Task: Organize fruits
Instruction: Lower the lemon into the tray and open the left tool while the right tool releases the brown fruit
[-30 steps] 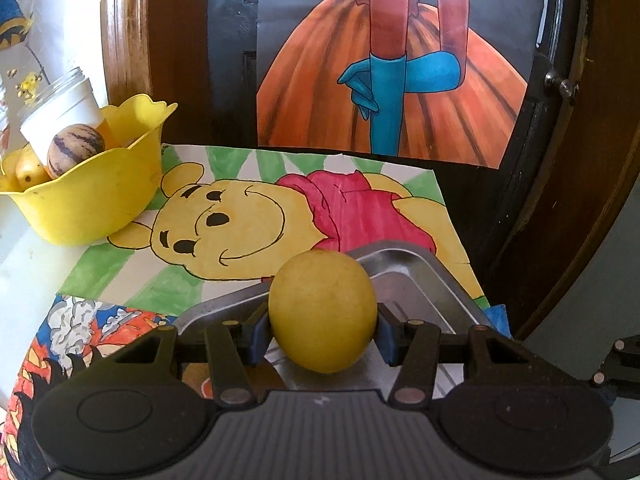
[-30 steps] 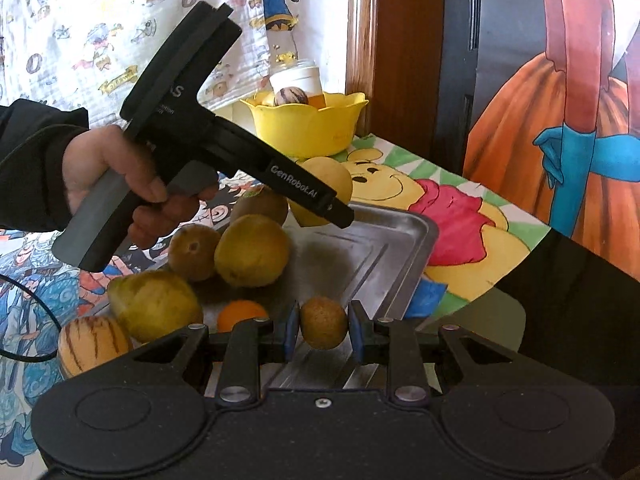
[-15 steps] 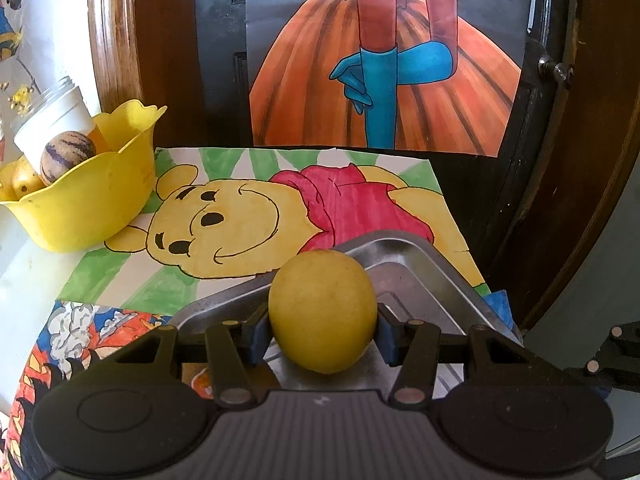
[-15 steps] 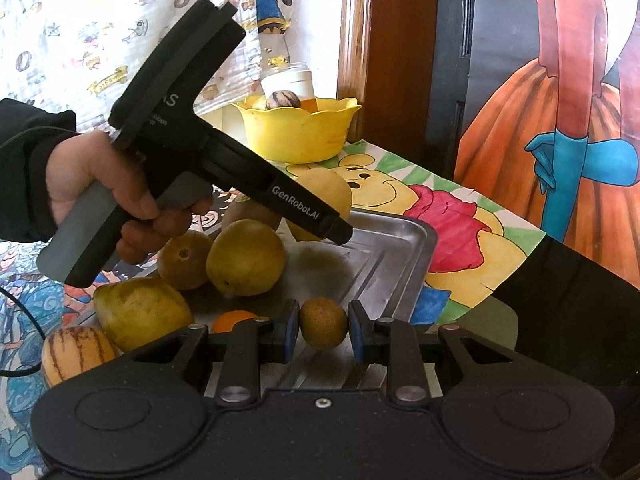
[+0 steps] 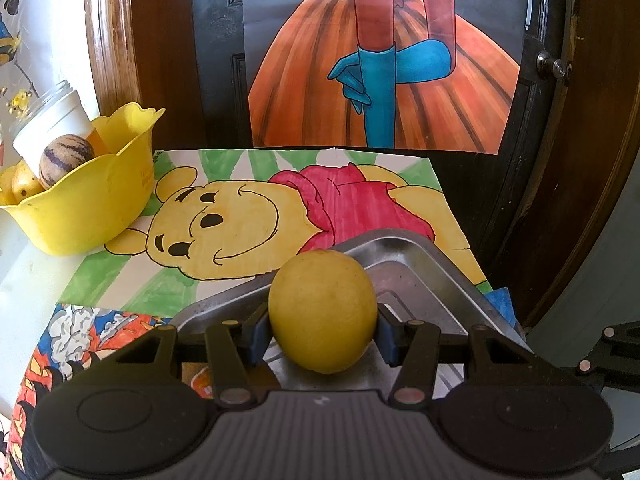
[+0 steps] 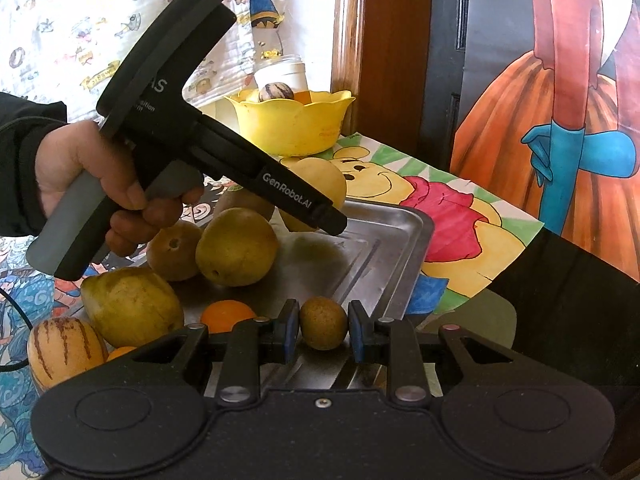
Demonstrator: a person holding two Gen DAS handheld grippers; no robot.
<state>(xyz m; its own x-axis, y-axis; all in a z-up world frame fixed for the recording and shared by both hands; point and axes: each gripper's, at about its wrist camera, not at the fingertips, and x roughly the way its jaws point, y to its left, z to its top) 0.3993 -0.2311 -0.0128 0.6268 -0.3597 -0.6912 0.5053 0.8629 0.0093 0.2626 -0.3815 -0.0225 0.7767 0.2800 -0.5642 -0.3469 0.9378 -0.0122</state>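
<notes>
- Partly done, by the look of it: a striped round fruit (image 5: 64,160) and a few yellow ones already inside the scalloped yellow plastic bowl (image 5: 92,204) at the far left, beside a white cup (image 5: 52,128).
- Still left on the ribbed metal baking tray (image 6: 376,248): a large yellow-green pear-shaped fruit (image 6: 132,304), a rounder green-yellow one (image 6: 236,252), a brownish one with a dimpled end (image 6: 174,250), a small orange (image 6: 226,314), plus a striped melon-like fruit (image 6: 64,350) at the near left, seemingly just off the tray's edge.
- Left gripper (image 5: 322,332): clamped on a big smooth yellow fruit (image 5: 322,310), blue pads pressed to its two sides, held over the tray's far corner, with the bowl well apart to the far left.
- Right gripper (image 6: 323,330): closed on a small brown-speckled round fruit (image 6: 323,328), pinched between the blue pads above the tray's near edge.
- Judged as mid-transfer: both fruits gripped, neither yet at the bowl; carry and release still ahead, then the remaining tray fruit.
- Bare hand in a dark sleeve (image 6: 92,184) visible on the left tool's grey handle.
</notes>
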